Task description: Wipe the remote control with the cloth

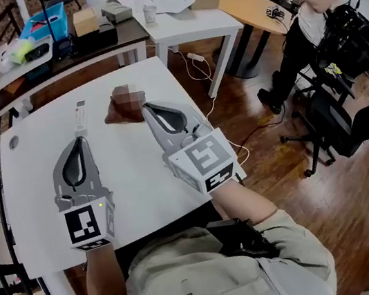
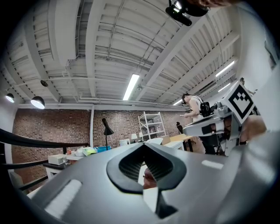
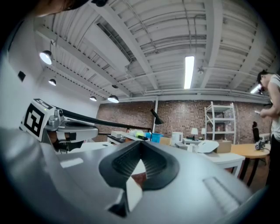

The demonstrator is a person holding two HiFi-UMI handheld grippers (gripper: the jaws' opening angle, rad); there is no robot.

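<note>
Holding left gripper (image 1: 81, 141) and right gripper (image 1: 147, 109) above tabletop (image 1: 36, 224), jaws of each pressed together, gripping nothing. Near far edge: remote (image 1: 80, 119) lying flat just ahead of left tips, cloth (image 1: 125, 104) bunched beside it, by right tips.

On white table (image 1: 142, 185): remote (image 1: 80, 119) lying lengthwise near far edge, crumpled brown cloth (image 1: 125, 105) just right of it. Nearer, left gripper (image 1: 84, 138), jaws together, tip just short of remote. Beside it, right gripper (image 1: 145, 107), likewise closed, tip at cloth's near edge; contact unclear. Far right, person (image 1: 313, 13) standing by desk (image 1: 244, 3).
</note>
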